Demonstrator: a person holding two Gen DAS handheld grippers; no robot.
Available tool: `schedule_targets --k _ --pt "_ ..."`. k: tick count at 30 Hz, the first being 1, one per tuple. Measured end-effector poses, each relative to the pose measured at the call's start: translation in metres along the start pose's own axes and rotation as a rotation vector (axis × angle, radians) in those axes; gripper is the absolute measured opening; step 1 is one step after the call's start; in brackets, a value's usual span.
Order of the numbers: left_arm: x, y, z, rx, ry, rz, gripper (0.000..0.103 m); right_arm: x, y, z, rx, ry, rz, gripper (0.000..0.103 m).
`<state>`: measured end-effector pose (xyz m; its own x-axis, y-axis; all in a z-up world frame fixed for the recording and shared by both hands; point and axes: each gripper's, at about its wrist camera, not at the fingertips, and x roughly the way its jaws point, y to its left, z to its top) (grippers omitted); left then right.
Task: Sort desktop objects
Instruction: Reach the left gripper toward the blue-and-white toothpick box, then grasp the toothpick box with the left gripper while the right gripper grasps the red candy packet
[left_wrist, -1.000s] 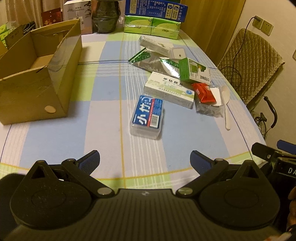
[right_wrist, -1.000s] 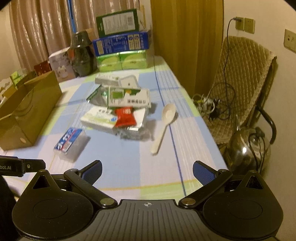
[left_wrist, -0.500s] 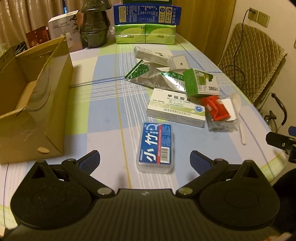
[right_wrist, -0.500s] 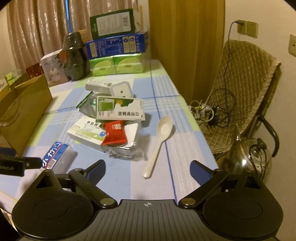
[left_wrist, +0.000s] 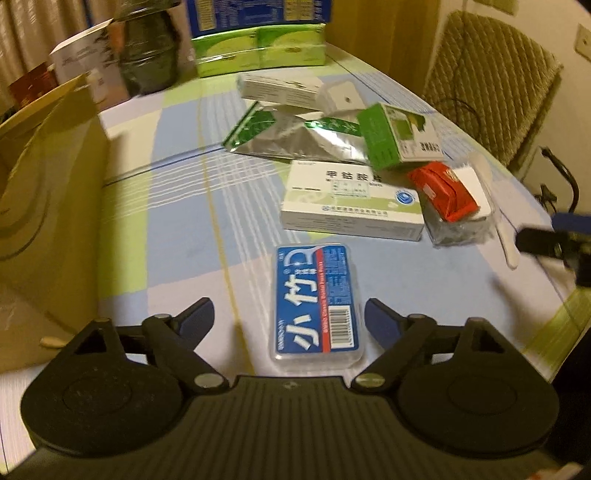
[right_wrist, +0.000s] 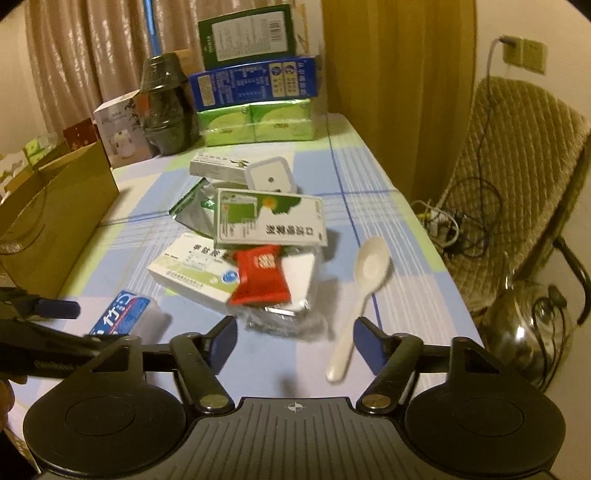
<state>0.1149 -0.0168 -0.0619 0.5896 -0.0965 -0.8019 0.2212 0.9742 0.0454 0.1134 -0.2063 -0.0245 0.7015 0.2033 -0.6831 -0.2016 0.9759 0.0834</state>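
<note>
Left view: the left hand-held gripper (left_wrist: 288, 319) has been closing, jaws apart around the blue box (left_wrist: 317, 304) on the bench (left_wrist: 177, 221). Right view: the right hand-held gripper (right_wrist: 295, 339), closing, straddles the spoon (right_wrist: 360, 286) handle, gripping nothing. Nothing looks sorted yet

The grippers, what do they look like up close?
Both look alike. The left gripper and the right gripper are black, with a ribbed middle plate, two round discs at the sides, and silver pivot screws. Each finger ends in a dark blue pad. The right one's plate carries a small crosshair mark. No cables or sleeves show.
</note>
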Motion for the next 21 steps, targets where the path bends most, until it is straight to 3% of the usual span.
schedule_targets --k 6,9,15,21 --pt "0.014 -0.006 0.001 0.061 -0.004 -0.002 0.076 0.016 0.009 0.010 -0.026 -0.008 0.017 0.063" --pt "0.021 -0.004 0.002 0.074 0.018 -0.026 0.052 0.024 0.014 0.011 -0.043 -0.010 0.019 0.063" --pt "0.022 0.008 0.003 0.033 -0.002 -0.019 0.052 0.041 0.024 0.016 -0.068 -0.016 0.025 0.061" --pt "0.023 0.016 0.005 0.002 -0.003 -0.017 0.052 0.064 0.031 0.021 -0.118 0.001 -0.025 0.051"
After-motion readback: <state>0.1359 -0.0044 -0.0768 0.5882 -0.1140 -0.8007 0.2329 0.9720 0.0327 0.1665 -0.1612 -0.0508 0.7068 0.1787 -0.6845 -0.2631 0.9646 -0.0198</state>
